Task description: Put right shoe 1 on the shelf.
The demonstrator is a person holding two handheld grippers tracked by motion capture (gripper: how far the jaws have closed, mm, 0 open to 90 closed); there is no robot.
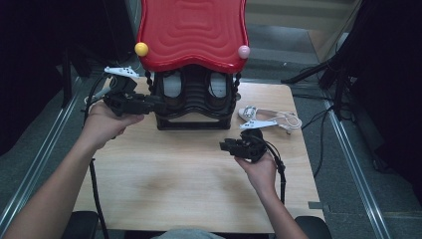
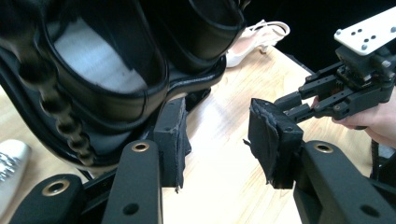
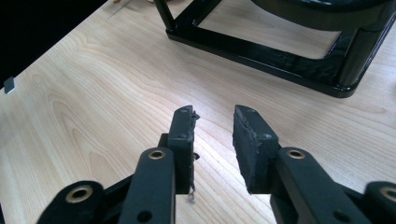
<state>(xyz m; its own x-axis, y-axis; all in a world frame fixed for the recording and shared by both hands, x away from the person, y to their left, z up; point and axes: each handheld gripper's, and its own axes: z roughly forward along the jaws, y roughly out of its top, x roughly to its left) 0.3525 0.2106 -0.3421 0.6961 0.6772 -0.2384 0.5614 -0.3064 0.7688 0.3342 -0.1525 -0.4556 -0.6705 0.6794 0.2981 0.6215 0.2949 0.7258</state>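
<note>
A black shoe rack (image 1: 194, 122) stands at the back middle of the wooden table (image 1: 164, 189), under a red wavy lid (image 1: 193, 30). On it sit two black shoes with pale insoles (image 1: 172, 84); one black shoe (image 2: 107, 79) is close in the left gripper view. My left gripper (image 1: 157, 103) is open at the rack's left front corner, its left pad (image 2: 170, 140) beside the shoe's sole, nothing between the jaws (image 2: 219, 140). My right gripper (image 1: 225, 146) is held open above bare table in front of the rack, empty (image 3: 214, 140), facing the rack's base bar (image 3: 280, 56).
A white strappy sandal (image 1: 268, 118) lies on the table right of the rack, also seen as the white sandal (image 2: 254, 42). A yellow ball (image 1: 141, 49) and a pink ball (image 1: 244, 51) hang at the lid's corners. A silvery object (image 2: 11, 161) lies left of the rack.
</note>
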